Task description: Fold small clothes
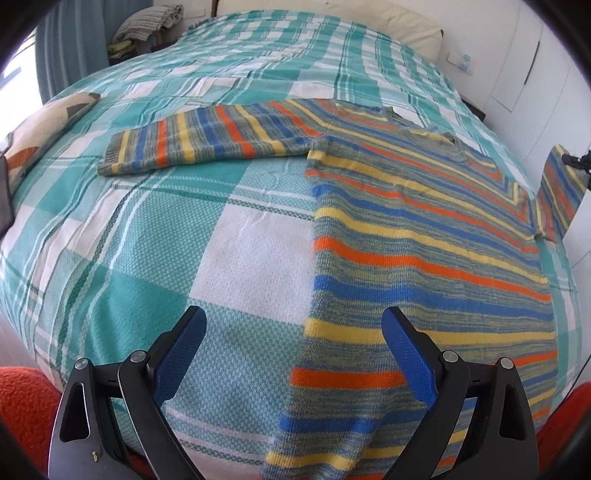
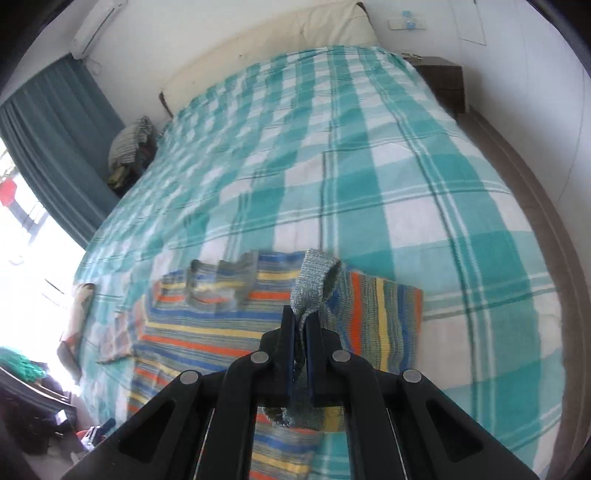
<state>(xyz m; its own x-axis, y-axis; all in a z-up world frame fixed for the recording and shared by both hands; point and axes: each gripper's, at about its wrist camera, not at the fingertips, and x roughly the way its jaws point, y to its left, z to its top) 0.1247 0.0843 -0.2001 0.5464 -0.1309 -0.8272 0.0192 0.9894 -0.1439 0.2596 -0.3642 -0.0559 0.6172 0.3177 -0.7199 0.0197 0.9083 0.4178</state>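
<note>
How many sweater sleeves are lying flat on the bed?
1. The left sleeve lies stretched flat on the checked bedspread. The other sleeve's cuff is pinched in the right tongs, lifted off the bed. None appears hidden.

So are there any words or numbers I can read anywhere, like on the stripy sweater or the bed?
None that can be read.
Striped sweater: stripes only, no label showing.
Checked bedspread: pattern only.
Wall plate with blue stickers: too small and blurred to read.
</note>
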